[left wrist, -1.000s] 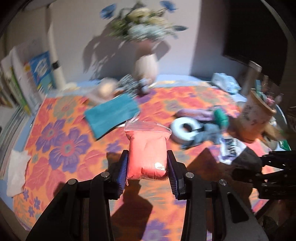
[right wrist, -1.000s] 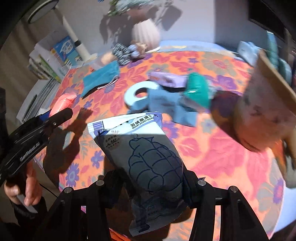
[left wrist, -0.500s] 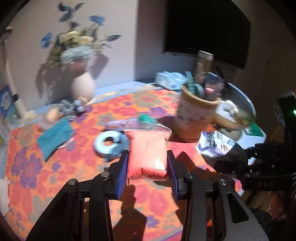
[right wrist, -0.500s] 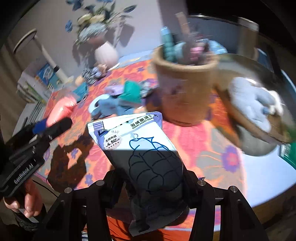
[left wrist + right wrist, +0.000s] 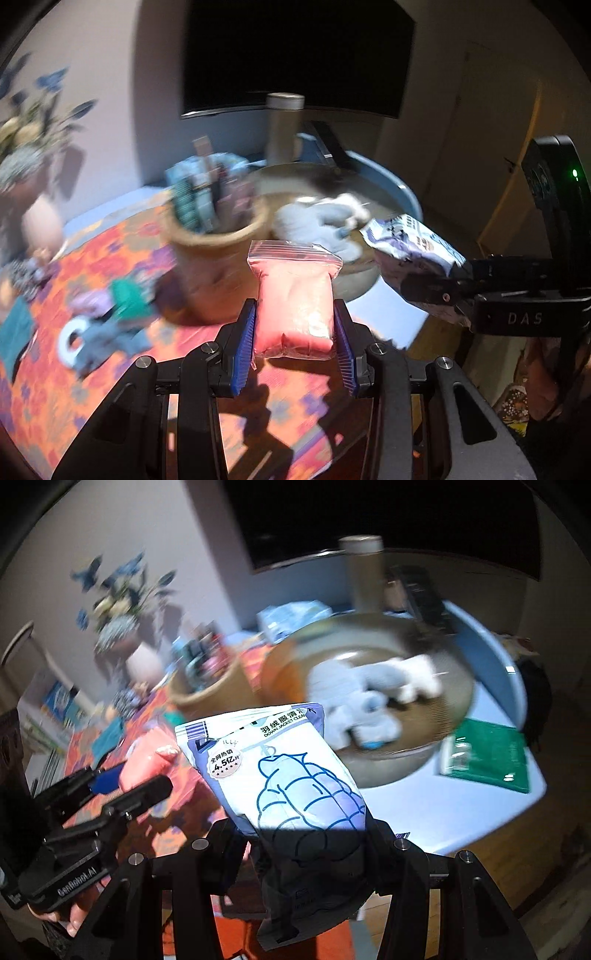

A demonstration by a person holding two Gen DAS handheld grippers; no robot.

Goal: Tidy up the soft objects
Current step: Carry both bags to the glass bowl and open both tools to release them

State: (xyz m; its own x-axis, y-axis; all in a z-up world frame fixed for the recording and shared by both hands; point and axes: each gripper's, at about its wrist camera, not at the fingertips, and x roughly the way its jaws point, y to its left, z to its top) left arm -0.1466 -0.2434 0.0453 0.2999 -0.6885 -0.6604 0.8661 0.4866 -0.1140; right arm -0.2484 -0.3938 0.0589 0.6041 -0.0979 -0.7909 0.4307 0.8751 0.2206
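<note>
Left gripper (image 5: 295,341): jaws closed part-way on a pink zip bag (image 5: 293,295); the blue pads (image 5: 244,345) press its two sides, and the sealed clear top stands upright above the fingers.
Pink zip bag, place: held in the air over the flowered tablecloth (image 5: 74,387), in front of the tan pot (image 5: 216,266).
Right gripper (image 5: 306,853): jaws part-way open and clamped on a wipes pouch (image 5: 280,775), white and lilac with a blue outline of a down jacket and the print "DOWN JACKET CLEAN"; the lower end of the pouch hangs below the fingers in shadow.
Wipes pouch, place: off the table, in front of the shallow basket (image 5: 454,716); in the left wrist view it shows at the right, near the pink bag but apart from it.
Shallow basket: holds a white and pale blue plush toy (image 5: 369,698), blurred.
Tan pot: stuffed with upright packets, too blurred to name.
Tablecloth, far side: a white ring (image 5: 72,341), a teal piece (image 5: 127,301) and a grey-blue cloth (image 5: 114,338) lie close together.
Blue table (image 5: 436,805): a green packet (image 5: 487,755) lies flat just beside the basket.
Background: a dark screen (image 5: 295,55) on the wall, a pale cylinder (image 5: 284,129) below it, a vase of flowers (image 5: 138,661).
Person's hand (image 5: 62,919): grips the left tool's handle at the lower left of the right wrist view.
</note>
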